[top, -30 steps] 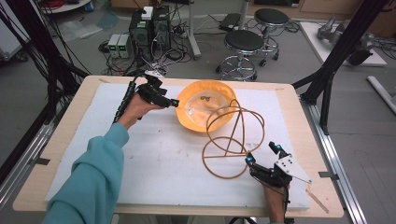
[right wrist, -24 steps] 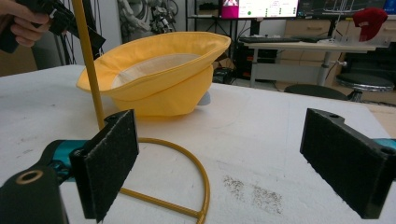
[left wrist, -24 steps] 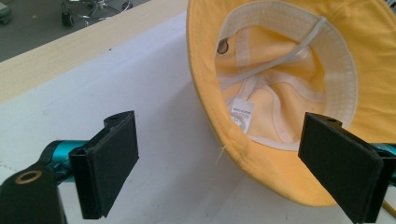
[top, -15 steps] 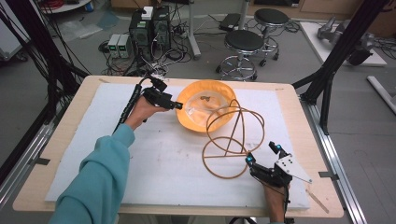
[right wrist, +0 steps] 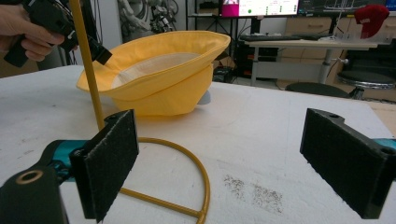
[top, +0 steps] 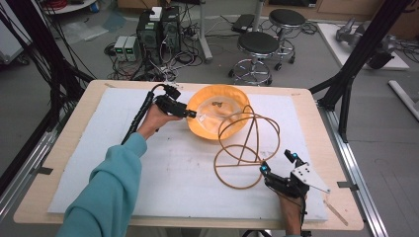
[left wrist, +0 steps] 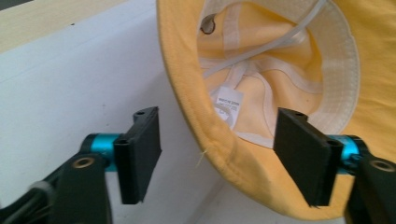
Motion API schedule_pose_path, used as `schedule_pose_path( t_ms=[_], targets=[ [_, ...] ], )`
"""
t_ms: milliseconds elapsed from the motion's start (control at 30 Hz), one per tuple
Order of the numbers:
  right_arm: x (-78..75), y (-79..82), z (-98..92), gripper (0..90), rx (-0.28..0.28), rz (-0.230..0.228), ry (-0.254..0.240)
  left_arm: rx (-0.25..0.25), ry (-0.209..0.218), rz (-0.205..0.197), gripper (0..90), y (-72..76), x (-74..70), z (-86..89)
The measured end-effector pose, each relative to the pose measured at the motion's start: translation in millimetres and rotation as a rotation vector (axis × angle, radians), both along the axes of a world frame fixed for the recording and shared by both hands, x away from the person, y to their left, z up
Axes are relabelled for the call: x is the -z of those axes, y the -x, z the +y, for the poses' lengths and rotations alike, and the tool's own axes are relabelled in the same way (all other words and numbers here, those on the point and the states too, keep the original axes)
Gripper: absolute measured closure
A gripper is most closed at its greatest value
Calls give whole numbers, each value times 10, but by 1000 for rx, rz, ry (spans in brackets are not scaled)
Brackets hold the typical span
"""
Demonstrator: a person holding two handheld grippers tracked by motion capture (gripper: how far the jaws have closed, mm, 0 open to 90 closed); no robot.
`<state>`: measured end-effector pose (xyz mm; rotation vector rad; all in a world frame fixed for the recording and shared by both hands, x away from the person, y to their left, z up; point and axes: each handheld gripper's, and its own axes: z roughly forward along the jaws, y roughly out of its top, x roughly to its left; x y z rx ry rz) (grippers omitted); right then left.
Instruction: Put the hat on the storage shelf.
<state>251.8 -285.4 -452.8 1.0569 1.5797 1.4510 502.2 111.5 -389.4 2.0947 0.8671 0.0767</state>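
Straddling the near brim of the yellow hat [left wrist: 243, 163], left gripper [top: 190, 114] jaws just closing, pads not yet pressing cloth. Hat upturned mid-table, touching the wire stand [top: 247, 148]; right gripper [top: 277, 164] well apart, jaws wide and empty.

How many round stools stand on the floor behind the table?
2. One round black stool with a chrome base stands just beyond the table's far edge; a second black stool stands farther back, to its right. Others may be hidden outside the high view.
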Motion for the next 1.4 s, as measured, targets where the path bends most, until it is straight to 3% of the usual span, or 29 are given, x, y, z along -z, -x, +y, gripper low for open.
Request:
schedule_pose_path(
  t_ms=[167, 233, 267, 467, 800, 1000, 1400],
  targets=[
    [0, 1, 0, 104, 2, 0, 0, 14, -26, 21, 471, 11, 47, -49],
    [0, 2, 0, 104, 2, -1, 0, 24, -34, 19, 575, 25, 46, -70],
    [-1, 2, 1, 104, 2, -1, 1, 34, -29, 24, 651, 30, 44, -77],
    [0, 2, 0, 104, 2, -3, 3, 40, -13, 28, 804, 60, 15, -93],
    [0, 5, 1, 104, 5, -6, 3, 40, -11, -3, 844, 111, -55, -116],
    [1, 9, 3, 104, 5, -5, 1, 32, 15, -29, 848, 135, -147, -68],
    [1, 11, 8, 104, 8, -10, 5, -30, 34, -115, 851, 189, -482, 285]
  ],
)
